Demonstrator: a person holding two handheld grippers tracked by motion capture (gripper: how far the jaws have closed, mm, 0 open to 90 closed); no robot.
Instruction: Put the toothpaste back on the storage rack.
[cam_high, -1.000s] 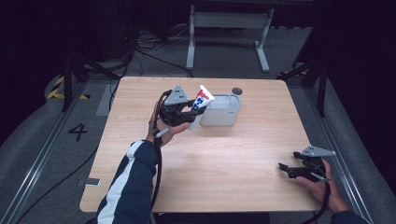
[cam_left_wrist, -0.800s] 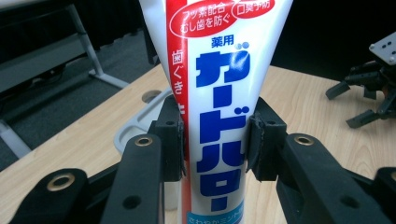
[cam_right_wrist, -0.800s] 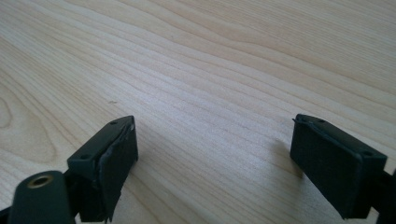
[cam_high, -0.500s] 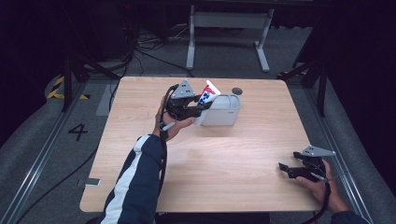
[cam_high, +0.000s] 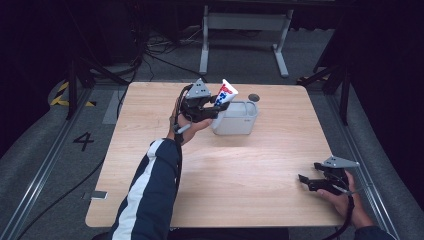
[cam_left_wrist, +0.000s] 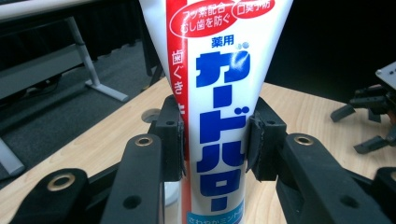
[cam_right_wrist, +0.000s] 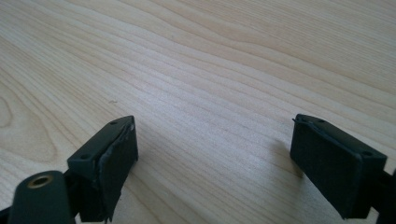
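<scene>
Gripping with my left gripper (cam_high: 216, 102), I hold a white toothpaste tube with red and blue print (cam_high: 226, 93) above the near-left rim of a white rectangular plastic container (cam_high: 235, 119) on the light wooden table (cam_high: 210, 185), as the high view shows. My right gripper (cam_high: 311, 181) rests near the table's right front corner, well apart from the tube.

From the left gripper view, both pads (cam_left_wrist: 172, 137) press the tube (cam_left_wrist: 219, 107) from either side; it stands upright between them, its blue lettering facing the camera, my other gripper (cam_left_wrist: 369, 119) far off at right.

From the right gripper view, my jaws stand spread wide over bare wood (cam_right_wrist: 224, 60), nothing between them.
</scene>
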